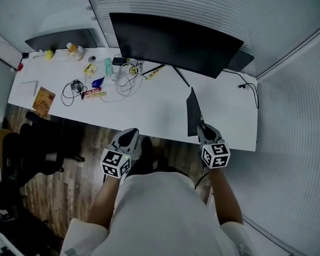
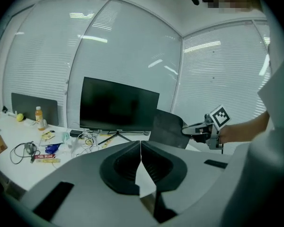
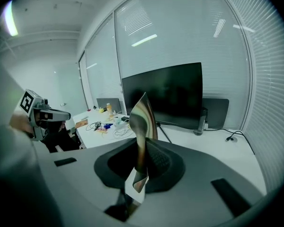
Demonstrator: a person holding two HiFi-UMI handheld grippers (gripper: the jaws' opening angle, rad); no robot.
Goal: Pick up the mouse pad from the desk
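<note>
Above the front edge of the desk (image 1: 149, 116), the mouse pad (image 1: 192, 113) stands on edge, clear of the surface, clamped between the jaws of the right gripper (image 1: 204, 129). The pick-up is judged essentially complete. The left gripper (image 2: 141, 161) has its jaws together on nothing, and the contents of the small bottle (image 2: 38, 117) cannot be determined.

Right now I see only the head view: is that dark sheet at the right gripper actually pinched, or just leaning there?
Observer: Pinched. The right gripper view shows the mouse pad standing on edge between the right gripper's closed jaws.
Visitor: Is the other one holding something?
Observer: No. The left gripper view shows the left gripper's jaws closed together, nothing between them.
Visitor: Is the pad flat?
Observer: No; in the right gripper view it twists, its lower corner curled below the jaws.
</note>
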